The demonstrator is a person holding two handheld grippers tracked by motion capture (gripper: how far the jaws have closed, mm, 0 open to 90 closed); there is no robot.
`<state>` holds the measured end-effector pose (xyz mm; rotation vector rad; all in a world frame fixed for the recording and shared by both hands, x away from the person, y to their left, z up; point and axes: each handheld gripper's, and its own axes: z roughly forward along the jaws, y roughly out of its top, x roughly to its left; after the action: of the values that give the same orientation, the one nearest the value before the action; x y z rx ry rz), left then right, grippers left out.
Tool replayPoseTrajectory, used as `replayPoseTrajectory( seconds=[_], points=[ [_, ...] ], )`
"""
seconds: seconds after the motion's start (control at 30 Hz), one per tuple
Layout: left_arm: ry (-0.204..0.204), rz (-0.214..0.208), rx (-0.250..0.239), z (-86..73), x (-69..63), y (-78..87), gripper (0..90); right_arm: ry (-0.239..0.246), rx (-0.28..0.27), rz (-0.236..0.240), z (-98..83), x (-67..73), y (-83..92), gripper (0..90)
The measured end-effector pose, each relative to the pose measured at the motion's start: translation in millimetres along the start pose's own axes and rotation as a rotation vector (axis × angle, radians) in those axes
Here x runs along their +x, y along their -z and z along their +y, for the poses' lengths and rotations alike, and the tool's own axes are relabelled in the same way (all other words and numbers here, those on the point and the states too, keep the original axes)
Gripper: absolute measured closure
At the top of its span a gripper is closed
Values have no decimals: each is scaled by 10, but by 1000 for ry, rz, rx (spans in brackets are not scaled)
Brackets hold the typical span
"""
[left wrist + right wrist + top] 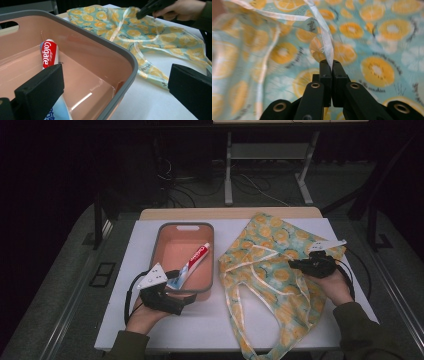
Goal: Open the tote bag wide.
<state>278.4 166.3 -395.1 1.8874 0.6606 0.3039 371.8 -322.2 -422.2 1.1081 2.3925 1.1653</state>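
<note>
A pink tub with a grey rim stands left of centre on the table, and a red and white toothpaste tube lies inside it. My left gripper is open at the tub's near right corner. In the left gripper view it straddles the tub's wall, one jaw inside over the tail of the toothpaste, the other outside above the table. A teal bag with an orange-slice print lies spread on the right. My right gripper is shut on a white-trimmed edge of the bag, lifting it slightly.
The white table has bare room in front of the tub. The bag's handles trail to the front edge. Behind the table are a wooden strip, desk legs and cables on the floor.
</note>
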Motion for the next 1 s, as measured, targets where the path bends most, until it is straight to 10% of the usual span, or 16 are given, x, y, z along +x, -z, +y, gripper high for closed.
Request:
replayPoseTrajectory(
  seconds=[0.27,0.6,0.8,1.0],
  points=[
    [-6,0,2,0,2,0,0,-11,126,-57,-175,-105,-204,870],
    [-5,1,4,-1,-2,0,0,-91,-13,-40,-71,-99,45,475],
    [-8,0,5,-1,-2,0,0,-43,-50,1,27,127,364,395],
    [-8,1,7,-1,-3,1,0,79,38,104,-33,648,385,391]
  ],
)
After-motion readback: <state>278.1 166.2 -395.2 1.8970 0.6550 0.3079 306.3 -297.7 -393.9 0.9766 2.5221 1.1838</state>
